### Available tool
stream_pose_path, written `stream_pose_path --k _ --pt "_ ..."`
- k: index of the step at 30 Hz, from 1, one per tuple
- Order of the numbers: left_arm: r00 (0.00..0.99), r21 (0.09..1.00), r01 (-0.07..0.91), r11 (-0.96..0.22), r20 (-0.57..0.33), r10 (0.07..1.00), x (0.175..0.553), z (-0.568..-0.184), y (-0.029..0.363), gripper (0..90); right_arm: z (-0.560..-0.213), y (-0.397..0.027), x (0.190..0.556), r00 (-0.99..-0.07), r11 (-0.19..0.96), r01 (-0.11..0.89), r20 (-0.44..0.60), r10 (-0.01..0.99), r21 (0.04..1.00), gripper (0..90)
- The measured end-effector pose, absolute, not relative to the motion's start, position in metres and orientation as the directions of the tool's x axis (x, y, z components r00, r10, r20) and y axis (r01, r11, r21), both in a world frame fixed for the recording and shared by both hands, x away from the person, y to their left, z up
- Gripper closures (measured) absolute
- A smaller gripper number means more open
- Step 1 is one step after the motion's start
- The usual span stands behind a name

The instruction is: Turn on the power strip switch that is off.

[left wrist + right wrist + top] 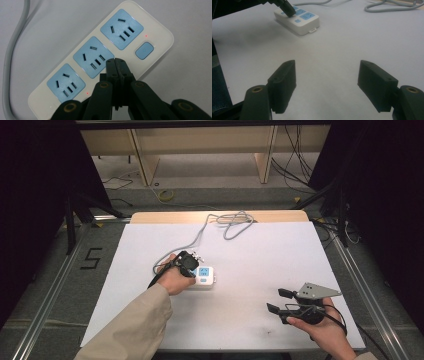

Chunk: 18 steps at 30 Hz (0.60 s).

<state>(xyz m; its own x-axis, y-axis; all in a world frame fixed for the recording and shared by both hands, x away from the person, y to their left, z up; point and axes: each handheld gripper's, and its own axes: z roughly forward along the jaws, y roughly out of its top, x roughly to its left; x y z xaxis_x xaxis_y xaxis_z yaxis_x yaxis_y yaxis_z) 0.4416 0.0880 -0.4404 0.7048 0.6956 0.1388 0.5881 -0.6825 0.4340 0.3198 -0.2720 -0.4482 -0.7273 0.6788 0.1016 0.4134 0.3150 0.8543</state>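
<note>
Tongs in the left hand (117,62) are shut tight with nothing between them, their tip poised over the power strip (100,60) beside its middle socket; the strip lies left of centre on the white worktop (250,255). Right tongs (327,85) hang wide open and empty, well apart. Should the aim be the blue button (144,50), a push here lands off it and may shove the light strip sideways.

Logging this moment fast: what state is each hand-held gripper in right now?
Left hand-held gripper: closed, empty, tips over the power strip.
Right hand-held gripper: open, holding nothing.
</note>
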Motion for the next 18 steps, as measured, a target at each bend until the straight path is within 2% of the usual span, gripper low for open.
stream_pose_path --k 18 --pt "0.703 0.471 0.587 -0.658 0.105 0.703 0.4422 -0.4408 0.0915 89.9 -0.4482 -0.2722 0.3200 -0.728 0.316 0.411 0.100 0.678 0.855 31.3"
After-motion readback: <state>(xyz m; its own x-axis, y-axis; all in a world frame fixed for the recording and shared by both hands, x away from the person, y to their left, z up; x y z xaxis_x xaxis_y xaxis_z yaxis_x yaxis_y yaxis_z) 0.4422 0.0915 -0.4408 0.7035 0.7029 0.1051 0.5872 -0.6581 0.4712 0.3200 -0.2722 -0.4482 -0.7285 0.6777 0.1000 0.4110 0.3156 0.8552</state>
